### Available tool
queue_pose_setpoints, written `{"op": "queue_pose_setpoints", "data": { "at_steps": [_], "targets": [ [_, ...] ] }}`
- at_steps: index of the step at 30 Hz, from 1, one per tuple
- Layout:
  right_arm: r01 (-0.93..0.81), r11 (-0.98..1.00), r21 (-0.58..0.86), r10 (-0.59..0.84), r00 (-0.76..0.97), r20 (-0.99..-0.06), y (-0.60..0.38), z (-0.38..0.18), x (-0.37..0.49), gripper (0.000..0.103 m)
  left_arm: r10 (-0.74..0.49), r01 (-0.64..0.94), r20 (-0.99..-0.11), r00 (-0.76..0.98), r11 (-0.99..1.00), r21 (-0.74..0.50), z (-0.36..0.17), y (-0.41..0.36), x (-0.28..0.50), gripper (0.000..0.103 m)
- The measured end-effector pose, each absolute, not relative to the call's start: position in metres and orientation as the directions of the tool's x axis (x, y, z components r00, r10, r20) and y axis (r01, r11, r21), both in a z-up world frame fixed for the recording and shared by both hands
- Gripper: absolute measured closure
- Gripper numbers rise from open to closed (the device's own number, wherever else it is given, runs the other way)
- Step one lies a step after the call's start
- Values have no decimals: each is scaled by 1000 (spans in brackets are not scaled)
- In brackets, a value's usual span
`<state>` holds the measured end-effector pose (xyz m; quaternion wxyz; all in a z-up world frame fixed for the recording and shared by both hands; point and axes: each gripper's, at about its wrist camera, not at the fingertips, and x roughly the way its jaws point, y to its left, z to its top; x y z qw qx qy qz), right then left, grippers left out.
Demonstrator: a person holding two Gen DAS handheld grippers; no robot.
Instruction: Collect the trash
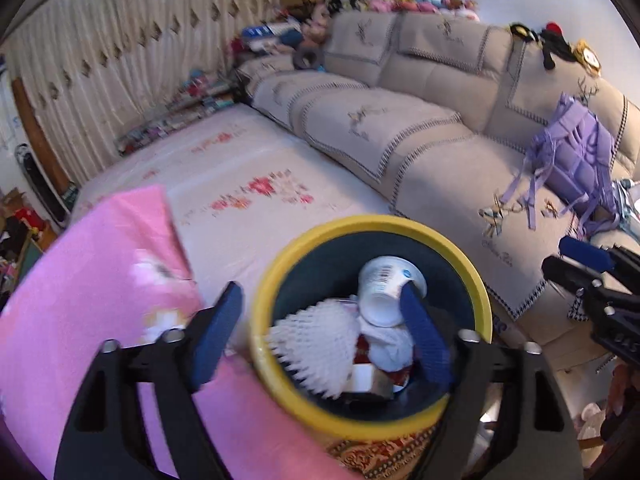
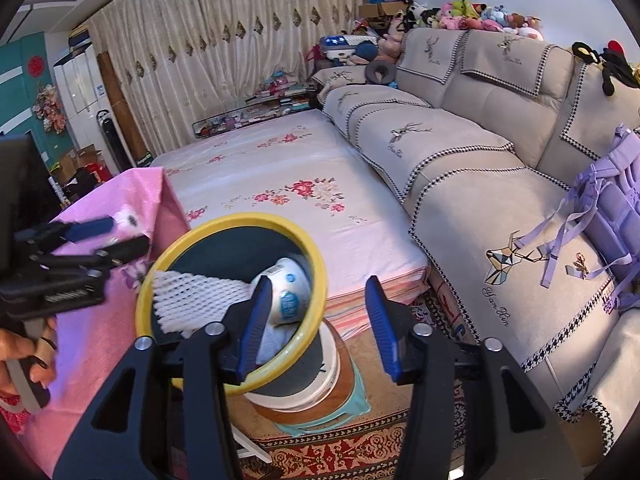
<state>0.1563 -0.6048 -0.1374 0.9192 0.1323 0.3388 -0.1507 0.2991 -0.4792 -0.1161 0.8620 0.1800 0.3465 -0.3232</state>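
A trash bin with a yellow rim [image 1: 280,372] [image 2: 316,264] and dark inside stands on a stool next to the pink-covered table. It holds a white paper cup [image 1: 386,290] [image 2: 290,286], white foam netting [image 1: 320,344] [image 2: 200,296] and crumpled white paper [image 1: 390,344]. My left gripper [image 1: 320,336] is open above the bin, its right finger [image 1: 424,344] inside the opening and its left finger outside the rim. My right gripper [image 2: 316,326] is open and empty, straddling the bin's right rim. The right gripper also shows at the right edge of the left wrist view [image 1: 592,276].
A pink tablecloth [image 1: 80,300] [image 2: 100,320] covers the table at left. A floral mattress [image 2: 288,184] lies behind the bin. A beige sofa [image 2: 480,168] with a purple bag [image 2: 612,200] runs along the right. A patterned rug [image 2: 340,448] covers the floor.
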Motion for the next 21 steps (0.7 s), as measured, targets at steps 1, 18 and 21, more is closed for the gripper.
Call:
{"op": "queue_pose_setpoints", "data": {
  "at_steps": [1, 18, 21],
  "targets": [
    [351, 926, 139, -178, 731, -659, -598, -136, 153, 53, -439, 671, -687, 579, 735, 96, -105, -461, 289, 9],
    [111, 993, 40, -76, 863, -500, -433, -63, 82, 20, -89, 136, -505, 858, 989, 55, -30, -128, 132, 5],
    [101, 994, 32, -73, 872, -484, -418, -54, 71, 16, -61, 76, -510, 858, 997, 8, -30, -92, 111, 5]
  ]
}}
